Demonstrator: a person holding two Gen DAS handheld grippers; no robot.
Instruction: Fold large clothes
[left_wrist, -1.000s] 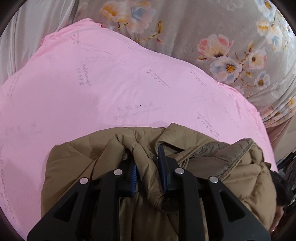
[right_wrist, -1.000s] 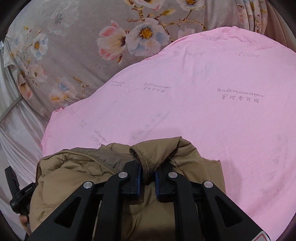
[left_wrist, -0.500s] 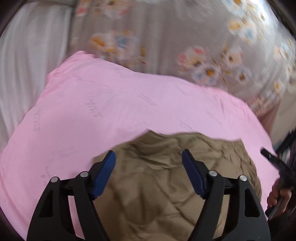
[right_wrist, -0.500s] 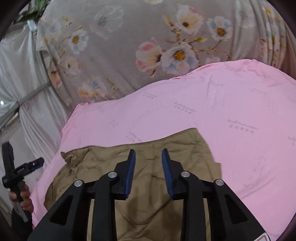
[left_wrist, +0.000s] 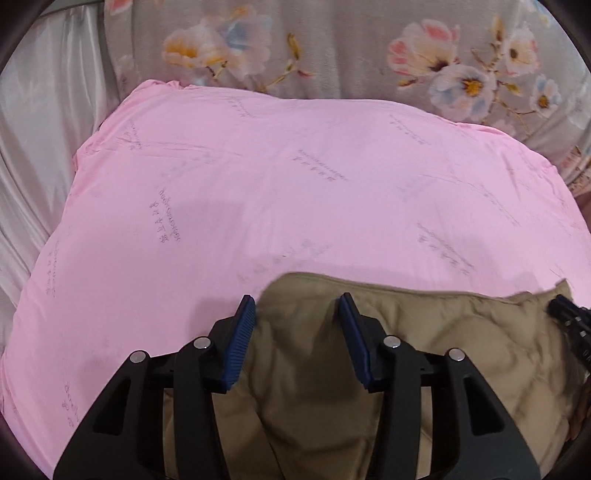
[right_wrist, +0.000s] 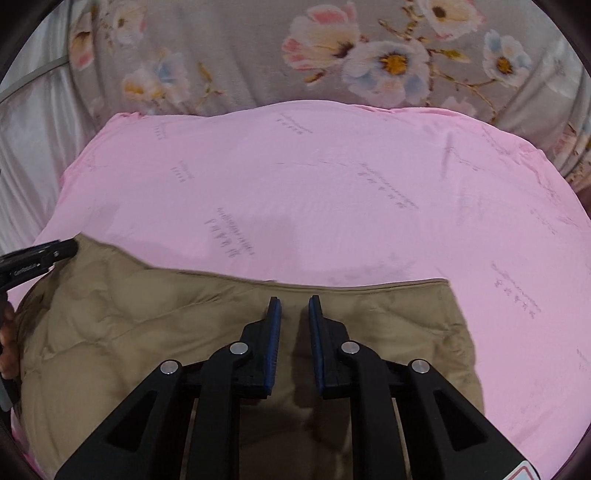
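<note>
A tan quilted jacket (left_wrist: 424, 343) lies folded flat on the pink sheet (left_wrist: 295, 192), at the near edge; it also shows in the right wrist view (right_wrist: 147, 325). My left gripper (left_wrist: 297, 310) is open and empty, hovering over the jacket's far left corner. My right gripper (right_wrist: 294, 310) is open with a narrow gap, empty, over the jacket's far edge near its right end. The tip of the right gripper shows at the right edge of the left wrist view (left_wrist: 569, 314), and the left gripper shows at the left edge of the right wrist view (right_wrist: 37, 258).
The pink sheet (right_wrist: 332, 192) spreads far beyond the jacket. A grey floral cloth (left_wrist: 351, 48) hangs behind it, also in the right wrist view (right_wrist: 332, 55). A shiny white curtain (left_wrist: 40, 140) is at the left.
One second ago both grippers were shut on bunched jacket cloth. They let go, the jacket now lies flat, and both grippers hover open above it.
</note>
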